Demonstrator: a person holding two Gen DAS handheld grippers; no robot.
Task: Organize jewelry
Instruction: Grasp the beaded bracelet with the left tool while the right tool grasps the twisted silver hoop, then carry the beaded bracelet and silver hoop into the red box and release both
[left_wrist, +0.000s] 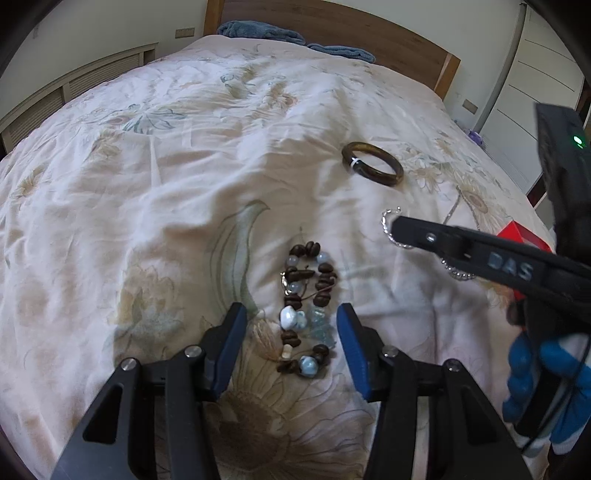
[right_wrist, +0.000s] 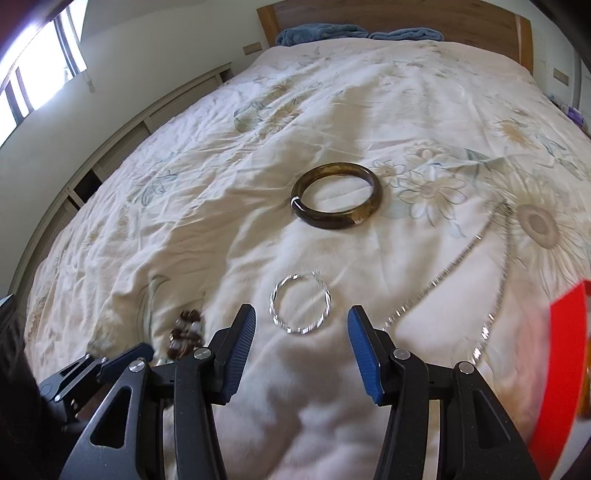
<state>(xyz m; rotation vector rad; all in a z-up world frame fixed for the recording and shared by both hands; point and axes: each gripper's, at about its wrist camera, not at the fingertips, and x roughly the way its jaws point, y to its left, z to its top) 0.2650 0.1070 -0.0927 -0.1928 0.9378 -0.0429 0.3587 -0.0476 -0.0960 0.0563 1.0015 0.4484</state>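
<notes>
A brown and pale blue beaded bracelet (left_wrist: 308, 308) lies bunched on the floral bedspread, between the tips of my open left gripper (left_wrist: 291, 319). A dark brown bangle (left_wrist: 372, 168) lies farther back; it also shows in the right wrist view (right_wrist: 337, 195). A thin silver twisted ring bracelet (right_wrist: 300, 302) lies just ahead of my open, empty right gripper (right_wrist: 302, 323). A silver chain necklace (right_wrist: 454, 266) runs to the right. In the left wrist view the right gripper's arm (left_wrist: 480, 251) partly hides the silver ring (left_wrist: 388, 225). The beaded bracelet shows at the right view's lower left (right_wrist: 186, 330).
A red box (right_wrist: 561, 369) stands at the right edge of the bed; it also shows in the left wrist view (left_wrist: 522, 236). Blue towels (right_wrist: 321, 33) lie by the wooden headboard (right_wrist: 388, 14). A low slatted cabinet (right_wrist: 147, 125) runs along the left wall.
</notes>
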